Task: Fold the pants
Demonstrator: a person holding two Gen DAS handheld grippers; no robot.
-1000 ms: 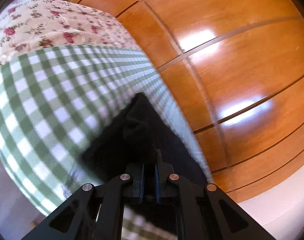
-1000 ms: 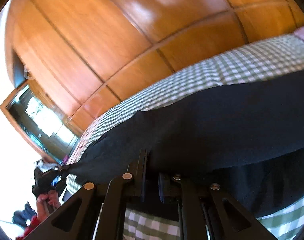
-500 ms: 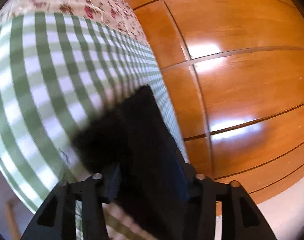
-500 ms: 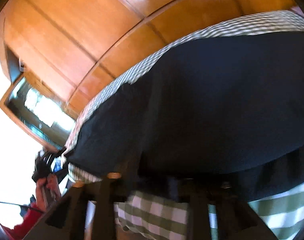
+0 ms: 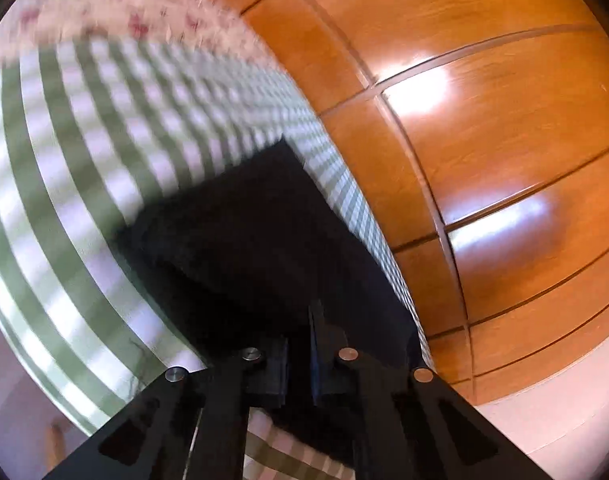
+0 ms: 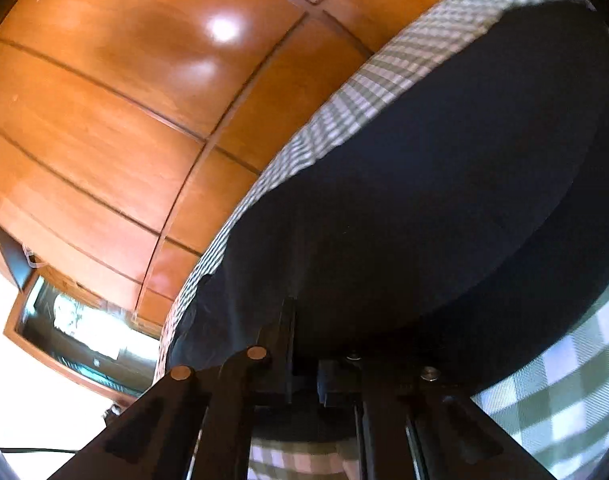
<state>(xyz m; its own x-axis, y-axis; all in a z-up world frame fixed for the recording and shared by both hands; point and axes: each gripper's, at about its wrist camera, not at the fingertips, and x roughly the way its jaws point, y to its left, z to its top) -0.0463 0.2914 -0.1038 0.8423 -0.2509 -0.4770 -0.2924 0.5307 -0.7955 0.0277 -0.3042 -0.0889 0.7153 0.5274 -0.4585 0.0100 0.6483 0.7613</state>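
Black pants (image 5: 264, 248) lie on the green-checked cover (image 5: 64, 168), along the edge nearest the wooden panel wall (image 5: 484, 128); in the right wrist view the same pants (image 6: 424, 200) spread wide over the checked cover (image 6: 576, 368), with one layer seemingly lying over another (edges dark, hard to be sure).

Left gripper (image 5: 298, 354): jaws have just closed, fingers pressed nearly together, dark cloth between them at the near pants edge, so it reads as a pinch on the pants. Right gripper (image 6: 304, 360): jaws also just closed, fingers close together with the near hem between them, again a likely pinch (contact point is in shadow).

Risks, judged from here:
- A thin bite could slip when lifted, dropping one corner and skewing the fold.
- A gripper may catch only the top layer, or the cover too, dragging bedding along.
- Uneven pull between the two hands would wrinkle the fabric.

Pose: both grippers point shallowly downward at the pants from the near side of the cover, low over it. The left view is motion-blurred.
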